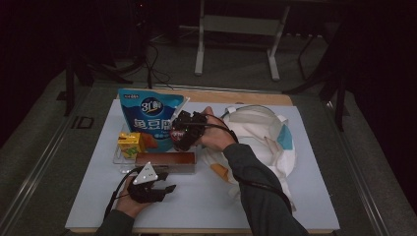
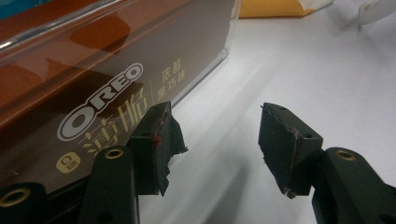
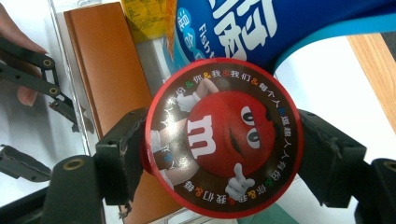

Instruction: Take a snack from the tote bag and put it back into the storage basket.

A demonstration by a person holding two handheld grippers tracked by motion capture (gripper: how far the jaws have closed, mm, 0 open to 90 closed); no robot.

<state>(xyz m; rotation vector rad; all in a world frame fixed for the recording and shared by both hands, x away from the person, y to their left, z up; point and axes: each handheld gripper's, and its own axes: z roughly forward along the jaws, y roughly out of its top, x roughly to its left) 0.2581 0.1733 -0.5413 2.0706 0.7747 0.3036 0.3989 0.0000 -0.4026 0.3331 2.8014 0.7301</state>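
A: Since the left gripper (image 1: 164, 188) lies nearest the person's edge of the table (image 1: 305, 206), what is it doing?

B: Nothing is between its jaws. They stand partly open over bare table, with the brown Oreo box (image 2: 93, 79) just beside the left pad. The hand (image 1: 129, 200) rests low on the table, the gripper lying roughly level and aimed toward the right.

A: And the right gripper (image 3: 219, 154)?

B: Its jaws are closed on the round M&M's container (image 3: 223, 137), one pad on each side of the wall just behind the red printed lid. The forearm (image 1: 255, 182) reaches forward across the table to hold it up in front of the blue snack pouch (image 1: 147, 115), above the clear tray (image 1: 120, 164) where the Oreo box and a yellow carton (image 1: 130, 143) sit.

A: How will that container behave?

B: I'd judge it stiff and fairly light, with a glossy wall that may slip if squeezed off-centre. Gripping across the widest part, as here, seems soundest. The lid face offers no hold.

A: Anything farther off?

B: A white bag (image 1: 260, 135) lies at the right of the table
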